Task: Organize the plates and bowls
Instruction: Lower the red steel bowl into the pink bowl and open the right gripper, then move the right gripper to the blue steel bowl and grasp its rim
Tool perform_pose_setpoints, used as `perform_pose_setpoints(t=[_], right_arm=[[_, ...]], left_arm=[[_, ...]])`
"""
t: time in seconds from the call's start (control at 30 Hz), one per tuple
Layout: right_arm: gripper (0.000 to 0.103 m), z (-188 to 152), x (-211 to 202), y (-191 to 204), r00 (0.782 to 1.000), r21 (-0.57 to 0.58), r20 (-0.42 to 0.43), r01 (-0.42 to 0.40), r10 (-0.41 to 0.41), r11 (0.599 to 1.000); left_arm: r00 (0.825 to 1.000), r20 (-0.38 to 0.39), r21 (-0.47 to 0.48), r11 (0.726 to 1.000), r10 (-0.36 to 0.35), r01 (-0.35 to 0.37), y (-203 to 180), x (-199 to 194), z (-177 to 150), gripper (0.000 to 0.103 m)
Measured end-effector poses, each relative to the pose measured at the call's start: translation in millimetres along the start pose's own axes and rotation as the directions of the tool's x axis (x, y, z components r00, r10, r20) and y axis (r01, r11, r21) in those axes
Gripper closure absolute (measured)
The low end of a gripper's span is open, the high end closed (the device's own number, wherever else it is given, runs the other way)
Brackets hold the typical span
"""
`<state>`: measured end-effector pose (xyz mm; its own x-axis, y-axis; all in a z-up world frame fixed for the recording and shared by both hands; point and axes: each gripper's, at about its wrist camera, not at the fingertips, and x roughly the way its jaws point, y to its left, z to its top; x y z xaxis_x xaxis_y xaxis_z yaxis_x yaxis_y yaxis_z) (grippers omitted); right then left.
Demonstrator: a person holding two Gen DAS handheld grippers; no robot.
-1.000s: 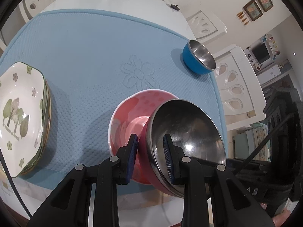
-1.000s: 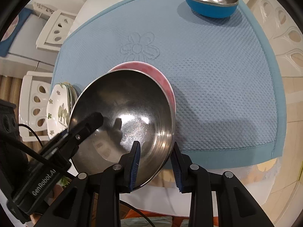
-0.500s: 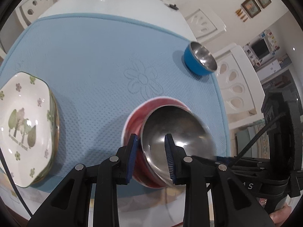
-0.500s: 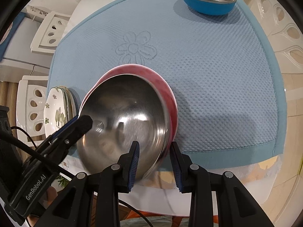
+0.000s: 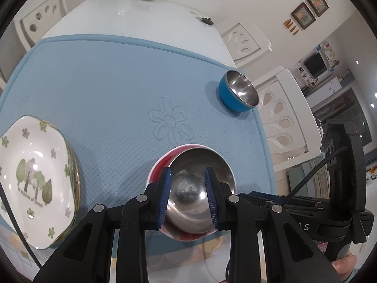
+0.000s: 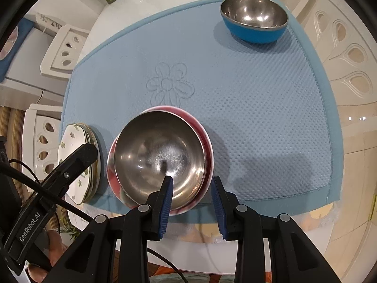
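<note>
Steel bowl [image 6: 160,158] is sitting nested in the red bowl [image 6: 207,151] at lower centre; both tongs are hanging slightly parted, gripping nothing; next, judging, fetching the blue bowl [image 6: 254,31] upper right

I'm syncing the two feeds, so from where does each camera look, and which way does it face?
Left wrist: on the left claw, looking steeply down at the nested steel bowl; its fingers, the right claw's body and a fingertip show.
Right wrist: on the right claw, looking steeply down at that bowl's near rim; the left claw and a hand show.
Shared: blue bowl, plate stack, blue mat.
</note>
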<state>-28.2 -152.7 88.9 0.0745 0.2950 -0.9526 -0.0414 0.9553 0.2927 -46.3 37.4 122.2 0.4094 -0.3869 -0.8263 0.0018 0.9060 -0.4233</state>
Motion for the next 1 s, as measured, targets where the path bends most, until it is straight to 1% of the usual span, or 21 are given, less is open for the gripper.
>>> perform_pose_setpoints(t=[0.03, 0.13, 0.17, 0.2, 0.33, 0.43, 0.5, 0.57, 0.63, 0.73, 0.8, 0.83, 0.87, 0.9, 0.93, 0.97, 1.0], right_arm=[[0.072, 0, 0, 0, 1.0, 0.004, -0.001, -0.002, 0.002, 1.0], [0.072, 1, 5, 1, 1.0, 0.021, -0.011, -0.001, 0.001, 1.0], [0.071, 2, 7, 1, 1.0, 0.026, -0.02, 0.004, -0.003, 1.0], [0.071, 3, 11, 0, 0.999, 0.034, -0.034, 0.01, -0.009, 0.999], [0.071, 7, 21, -6, 0.998, 0.074, -0.067, 0.002, 0.003, 0.997], [0.071, 13, 23, -7, 0.997, 0.091, -0.069, -0.01, 0.016, 0.996], [0.071, 18, 25, -10, 0.997, 0.111, -0.072, -0.009, 0.017, 0.994], [0.071, 22, 22, -14, 0.998, 0.14, -0.057, -0.021, 0.029, 0.99], [0.071, 27, 13, -21, 0.999, 0.182, -0.013, -0.026, 0.029, 0.983], [0.071, 32, 5, -29, 0.999, 0.222, 0.032, -0.039, 0.033, 0.974], [0.071, 35, -4, -31, 0.996, 0.238, 0.084, -0.061, 0.042, 0.969], [0.071, 34, -12, -31, 0.99, 0.243, 0.134, -0.081, 0.05, 0.967], [0.071, 33, -23, -30, 0.979, 0.24, 0.194, -0.103, 0.057, 0.965], [0.071, 30, -32, -29, 0.97, 0.233, 0.235, -0.111, 0.055, 0.966], [0.068, 28, -44, -27, 0.957, 0.221, 0.286, -0.111, 0.044, 0.969], [0.055, 25, -55, -27, 0.943, 0.21, 0.33, -0.104, 0.03, 0.972], [0.047, 23, -62, -28, 0.933, 0.208, 0.359, -0.102, 0.021, 0.973]], left_arm=[[1.0, -0.002, 0.004, 1.0, -0.008, 0.008, -1, 1, 1, 0.077], [0.994, -0.008, 0.014, 0.994, -0.108, 0.108, -4, 2, 3, 0.076], [0.992, -0.012, 0.015, 0.992, -0.124, 0.124, -4, 2, 3, 0.073], [0.991, -0.013, 0.018, 0.991, -0.136, 0.136, -5, 3, 5, 0.068], [0.994, 0.008, 0.059, 0.992, -0.109, 0.108, -8, 0, 12, 0.068], [0.989, 0.042, 0.099, 0.986, -0.141, 0.137, -11, -13, 20, 0.068], [0.988, 0.052, 0.125, 0.983, -0.143, 0.136, -11, -18, 30, 0.068], [0.988, 0.058, 0.146, 0.98, -0.146, 0.136, -11, -19, 41, 0.068], [0.987, 0.061, 0.167, 0.976, -0.148, 0.136, -11, -18, 54, 0.068], [0.99, 0.075, 0.215, 0.971, -0.122, 0.104, -14, -11, 72, 0.068], [0.991, 0.065, 0.259, 0.961, -0.118, 0.097, -17, -3, 87, 0.068], [0.991, 0.055, 0.28, 0.955, -0.12, 0.1, -21, 3, 95, 0.068], [0.991, 0.045, 0.296, 0.949, -0.126, 0.107, -24, 6, 102, 0.068], [0.99, 0.036, 0.31, 0.943, -0.136, 0.119, -27, 10, 108, 0.068], [0.989, 0.03, 0.324, 0.937, -0.147, 0.13, -30, 13, 114, 0.068], [0.987, 0.025, 0.342, 0.929, -0.157, 0.139, -36, 16, 120, 0.068], [0.986, 0.022, 0.364, 0.92, -0.164, 0.145, -41, 17, 126, 0.068]])
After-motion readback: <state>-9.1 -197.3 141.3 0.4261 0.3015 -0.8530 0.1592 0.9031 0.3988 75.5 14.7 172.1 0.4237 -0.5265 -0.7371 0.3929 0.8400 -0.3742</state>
